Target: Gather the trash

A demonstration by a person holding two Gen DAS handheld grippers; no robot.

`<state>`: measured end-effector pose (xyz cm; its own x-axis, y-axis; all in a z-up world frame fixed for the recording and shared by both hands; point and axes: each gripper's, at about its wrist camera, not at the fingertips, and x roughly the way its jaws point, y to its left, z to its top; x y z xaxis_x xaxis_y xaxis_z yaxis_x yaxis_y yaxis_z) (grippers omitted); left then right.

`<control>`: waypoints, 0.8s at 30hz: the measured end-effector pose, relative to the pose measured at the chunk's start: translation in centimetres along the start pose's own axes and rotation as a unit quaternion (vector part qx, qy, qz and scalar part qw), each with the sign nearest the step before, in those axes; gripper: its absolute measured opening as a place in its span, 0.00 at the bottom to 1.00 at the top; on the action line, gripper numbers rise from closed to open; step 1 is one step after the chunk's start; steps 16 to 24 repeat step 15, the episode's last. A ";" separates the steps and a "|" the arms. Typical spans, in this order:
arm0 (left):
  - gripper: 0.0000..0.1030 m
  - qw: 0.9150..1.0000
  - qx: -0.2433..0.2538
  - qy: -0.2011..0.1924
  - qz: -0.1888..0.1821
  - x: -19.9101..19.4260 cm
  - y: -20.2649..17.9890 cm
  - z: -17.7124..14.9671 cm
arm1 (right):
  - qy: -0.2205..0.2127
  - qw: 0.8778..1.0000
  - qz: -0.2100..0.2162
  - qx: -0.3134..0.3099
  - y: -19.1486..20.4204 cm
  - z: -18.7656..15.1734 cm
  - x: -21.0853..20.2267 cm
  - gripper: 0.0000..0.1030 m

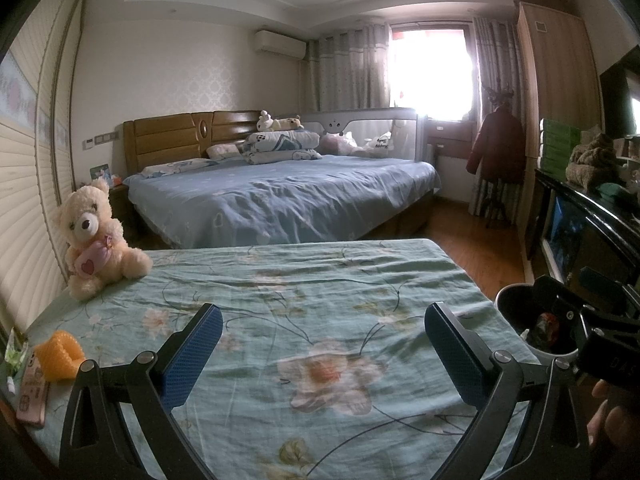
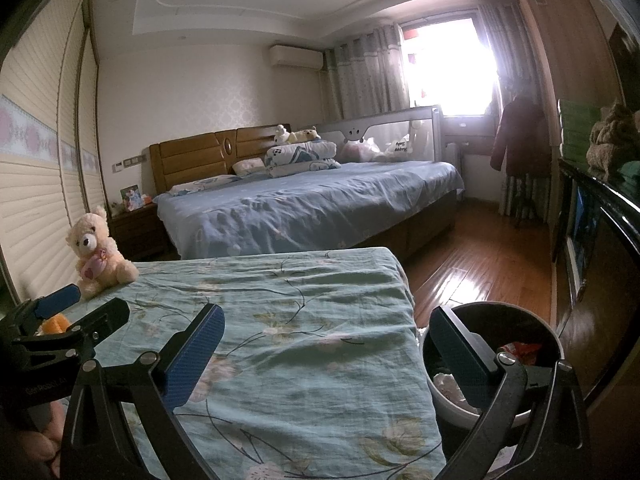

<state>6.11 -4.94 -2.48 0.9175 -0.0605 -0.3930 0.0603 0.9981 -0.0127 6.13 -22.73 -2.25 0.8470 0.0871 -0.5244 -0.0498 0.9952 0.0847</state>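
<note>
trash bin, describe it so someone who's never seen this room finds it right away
Start at the near bed with the green floral sheet. On the wood floor beside its right edge stands the trash bin, round, with a dark inside holding red and white scraps. Nothing else there is a container.

Left gripper [image 1: 322, 354] (jaws wide) hovers over floral bedsheet [image 1: 320, 280].

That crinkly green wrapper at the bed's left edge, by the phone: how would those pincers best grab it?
Judging from the left wrist view, the left gripper should come down from above and pinch the green wrapper's raised, crumpled upper edge. It stands above the floral sheet, so the fingers can close around it while staying apart from the pink phone and orange object.
</note>
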 end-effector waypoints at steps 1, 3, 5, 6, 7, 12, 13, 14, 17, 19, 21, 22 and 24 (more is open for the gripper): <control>0.99 1.000 0.000 0.000 0.000 0.0 0.0 0.0 | 0.000 1.000 0.000 0.000 0.0 0.0 0.0 1.00; 0.99 1.000 0.001 0.000 0.000 0.0 0.0 0.0 | 0.001 1.000 0.000 0.000 0.0 0.0 0.0 1.00; 0.99 1.000 0.000 0.000 0.000 0.0 0.0 0.0 | 0.001 1.000 0.000 0.000 0.0 0.0 0.0 1.00; 0.99 1.000 0.000 0.000 0.000 0.0 0.0 0.0 | 0.002 1.000 0.000 0.000 0.0 0.0 0.0 1.00; 0.99 1.000 0.000 0.000 0.000 0.0 0.0 0.0 | 0.002 1.000 0.000 0.000 0.1 -0.1 0.0 1.00; 0.99 1.000 -0.002 0.003 0.000 0.2 0.0 0.0 | 0.006 1.000 0.002 0.002 0.3 -0.4 0.1 1.00; 0.99 1.000 -0.003 0.005 0.001 0.2 0.0 0.0 | 0.008 1.000 0.002 0.002 0.3 -0.5 0.2 1.00; 0.99 1.000 -0.005 0.006 0.000 0.3 0.1 0.0 | 0.009 1.000 0.002 0.002 0.3 -0.6 0.2 1.00; 0.99 1.000 -0.007 0.009 -0.002 0.5 0.3 0.0 | 0.011 1.000 0.002 0.002 0.3 -0.6 0.3 1.00; 0.99 1.000 -0.007 0.009 -0.002 0.5 0.3 0.0 | 0.011 1.000 0.002 0.002 0.3 -0.6 0.3 1.00; 0.99 1.000 -0.007 0.009 -0.002 0.5 0.3 0.0 | 0.011 1.000 0.002 0.002 0.3 -0.6 0.3 1.00; 0.99 1.000 -0.007 0.009 -0.002 0.5 0.3 0.0 | 0.011 1.000 0.002 0.002 0.3 -0.6 0.3 1.00; 0.99 1.000 -0.007 0.009 -0.002 0.5 0.3 0.0 | 0.011 1.000 0.002 0.002 0.3 -0.6 0.3 1.00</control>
